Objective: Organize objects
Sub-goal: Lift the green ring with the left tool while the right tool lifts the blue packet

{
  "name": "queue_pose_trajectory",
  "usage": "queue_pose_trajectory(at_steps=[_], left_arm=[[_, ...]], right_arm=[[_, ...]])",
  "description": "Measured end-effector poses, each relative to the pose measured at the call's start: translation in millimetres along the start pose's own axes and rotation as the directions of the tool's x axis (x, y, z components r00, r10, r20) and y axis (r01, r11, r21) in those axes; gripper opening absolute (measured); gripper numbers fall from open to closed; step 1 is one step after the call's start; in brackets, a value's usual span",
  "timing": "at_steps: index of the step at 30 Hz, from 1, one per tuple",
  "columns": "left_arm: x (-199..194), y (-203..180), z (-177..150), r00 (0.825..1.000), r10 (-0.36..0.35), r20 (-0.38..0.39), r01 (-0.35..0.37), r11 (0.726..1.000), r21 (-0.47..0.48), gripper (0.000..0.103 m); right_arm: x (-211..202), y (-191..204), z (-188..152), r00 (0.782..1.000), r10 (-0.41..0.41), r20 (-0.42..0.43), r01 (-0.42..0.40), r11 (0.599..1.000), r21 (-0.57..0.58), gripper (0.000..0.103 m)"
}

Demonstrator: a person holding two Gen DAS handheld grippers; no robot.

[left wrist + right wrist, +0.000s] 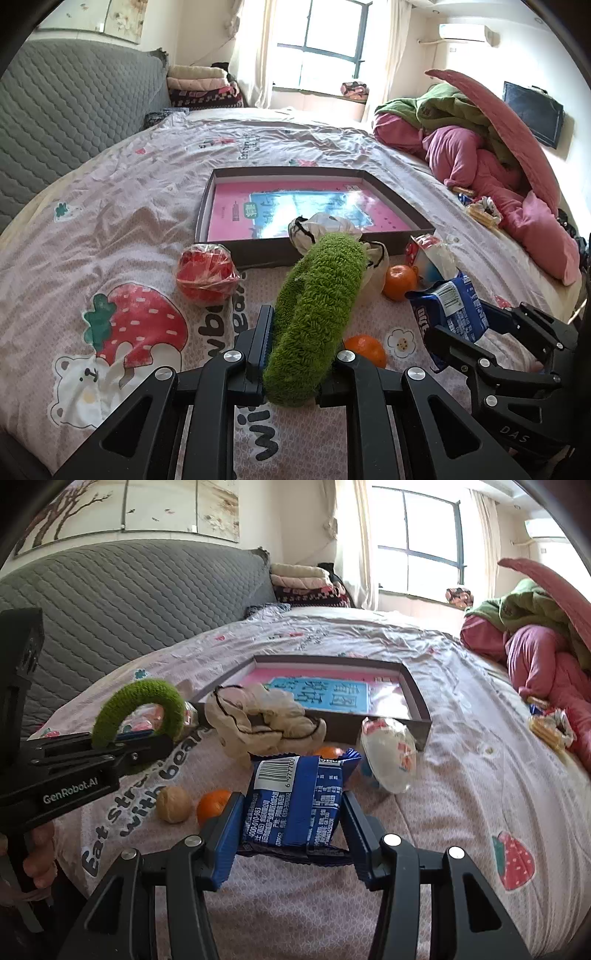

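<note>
Right wrist view: right gripper [291, 812] clamped on one blue packet [295, 797], two oranges [212, 805], one walnut [173, 804]

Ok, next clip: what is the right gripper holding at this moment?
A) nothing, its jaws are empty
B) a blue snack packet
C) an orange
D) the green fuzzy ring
B: in the right wrist view the right gripper has its fingers pressed on either side of the blue snack packet, while the green fuzzy ring sits in the left gripper.
</note>
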State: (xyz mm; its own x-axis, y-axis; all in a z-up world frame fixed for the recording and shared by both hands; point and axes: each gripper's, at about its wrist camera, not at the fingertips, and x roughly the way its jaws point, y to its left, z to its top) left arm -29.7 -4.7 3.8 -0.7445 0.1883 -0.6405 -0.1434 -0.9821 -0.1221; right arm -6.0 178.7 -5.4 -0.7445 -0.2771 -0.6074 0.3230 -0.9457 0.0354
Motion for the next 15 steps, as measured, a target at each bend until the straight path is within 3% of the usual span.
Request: queue_pose_trajectory(at_steps=[15], left_arm=[[-1.8, -1.2, 7.9, 1.0, 0.002, 0.025, -0.002, 1.0, -0.002, 0.017]], right_arm=[[-6.9, -7.0, 20.2, 0.997, -0.004, 0.076, 0.004, 1.0, 0.001, 0.052]])
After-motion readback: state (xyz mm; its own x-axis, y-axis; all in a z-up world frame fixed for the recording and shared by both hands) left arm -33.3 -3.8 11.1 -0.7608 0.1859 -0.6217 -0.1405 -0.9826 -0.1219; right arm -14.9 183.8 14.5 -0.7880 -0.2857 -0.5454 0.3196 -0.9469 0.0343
